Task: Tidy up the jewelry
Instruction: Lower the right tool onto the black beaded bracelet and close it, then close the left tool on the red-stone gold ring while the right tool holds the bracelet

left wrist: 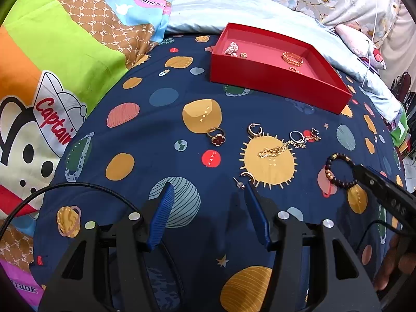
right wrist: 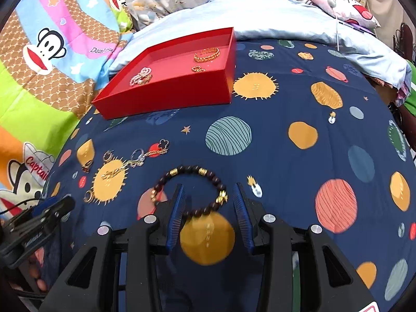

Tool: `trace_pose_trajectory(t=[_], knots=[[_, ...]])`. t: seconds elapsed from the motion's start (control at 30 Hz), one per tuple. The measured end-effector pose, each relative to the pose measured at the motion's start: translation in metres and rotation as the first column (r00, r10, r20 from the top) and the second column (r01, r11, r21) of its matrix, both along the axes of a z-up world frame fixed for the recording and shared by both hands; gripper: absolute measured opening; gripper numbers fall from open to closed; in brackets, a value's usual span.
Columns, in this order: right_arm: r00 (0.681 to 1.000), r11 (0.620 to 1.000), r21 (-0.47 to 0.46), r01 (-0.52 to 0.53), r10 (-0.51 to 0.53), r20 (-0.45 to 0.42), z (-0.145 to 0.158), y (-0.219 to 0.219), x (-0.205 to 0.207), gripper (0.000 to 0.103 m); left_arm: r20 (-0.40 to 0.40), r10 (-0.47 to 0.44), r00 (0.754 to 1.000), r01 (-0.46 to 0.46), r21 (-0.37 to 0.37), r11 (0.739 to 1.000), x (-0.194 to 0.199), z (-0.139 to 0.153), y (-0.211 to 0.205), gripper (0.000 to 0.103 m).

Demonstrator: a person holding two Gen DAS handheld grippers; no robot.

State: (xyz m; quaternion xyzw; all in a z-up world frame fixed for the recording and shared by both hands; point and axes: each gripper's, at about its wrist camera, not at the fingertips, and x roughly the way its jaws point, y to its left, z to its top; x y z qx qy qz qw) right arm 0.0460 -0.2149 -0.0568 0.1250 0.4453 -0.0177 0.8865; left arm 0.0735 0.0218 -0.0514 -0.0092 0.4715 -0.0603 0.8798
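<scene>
Right wrist view: my right gripper [right wrist: 209, 195] stands spread over the bead bracelet [right wrist: 191, 186] on the planet sheet [right wrist: 286, 104], pinching nothing. My left gripper [left wrist: 208, 195] gapes empty near an earring [left wrist: 247, 175]; the red tray [left wrist: 273, 83] lies beyond.

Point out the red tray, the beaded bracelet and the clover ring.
red tray [left wrist: 273, 83]: left wrist view, on its near outer wall.
beaded bracelet [right wrist: 189, 169]: right wrist view, on the dark beads of its far arc.
clover ring [left wrist: 218, 139]: left wrist view, on its red clover face.
</scene>
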Motion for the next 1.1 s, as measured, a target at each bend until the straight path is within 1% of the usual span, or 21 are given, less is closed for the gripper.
trace_pose_trajectory(t=[0.17,0.2,0.27,0.33,0.53,0.73,0.83,0.97,1.03,1.07,1.1], knots=[[1.000,1.000,-0.019,-0.010,0.010,-0.006,-0.005,0.003,0.011,0.036,-0.009,-0.014,1.000,0.014,-0.010,1.000,0.000,-0.002,-0.002,0.054],[1.000,1.000,-0.021,-0.012,0.012,-0.007,-0.005,0.003,0.013,0.033,-0.011,-0.019,1.000,0.018,-0.013,1.000,0.000,-0.002,-0.003,0.054],[1.000,0.999,-0.029,-0.016,0.015,-0.011,-0.005,0.004,0.015,0.025,-0.014,-0.022,1.000,0.022,-0.019,1.000,0.001,-0.003,-0.003,0.056],[1.000,0.999,-0.045,-0.020,0.019,-0.018,-0.006,0.005,0.016,0.011,-0.020,-0.023,1.000,0.022,-0.026,0.999,0.002,-0.004,-0.004,0.057],[1.000,0.999,-0.034,-0.011,0.010,-0.022,-0.007,0.004,0.014,0.008,-0.024,0.001,1.000,-0.002,-0.037,0.999,0.011,-0.006,0.000,0.057],[1.000,1.000,-0.022,-0.010,0.010,-0.025,-0.007,0.005,0.014,0.007,-0.016,0.027,1.000,-0.028,-0.056,0.998,0.036,-0.005,0.004,0.057],[1.000,1.000,-0.013,-0.009,0.009,-0.027,-0.007,0.004,0.014,0.007,-0.005,0.023,1.000,-0.023,-0.048,0.999,0.047,-0.006,-0.001,0.056],[1.000,1.000,-0.011,-0.011,0.011,-0.028,-0.007,0.004,0.014,0.007,-0.004,0.010,1.000,-0.011,-0.048,0.999,0.057,-0.008,-0.008,0.048],[1.000,1.000,-0.009,-0.010,0.010,-0.028,-0.007,0.004,0.015,0.008,-0.004,-0.003,1.000,0.003,-0.042,0.999,0.060,-0.011,-0.012,0.042],[1.000,1.000,-0.009,-0.010,0.009,-0.027,-0.007,0.004,0.015,0.008,-0.006,-0.011,1.000,0.011,-0.038,0.999,0.061,-0.012,-0.014,0.036],[1.000,1.000,-0.009,-0.010,0.009,-0.028,-0.007,0.004,0.015,0.008,-0.007,-0.014,1.000,0.014,-0.031,0.999,0.062,-0.014,-0.016,0.032]])
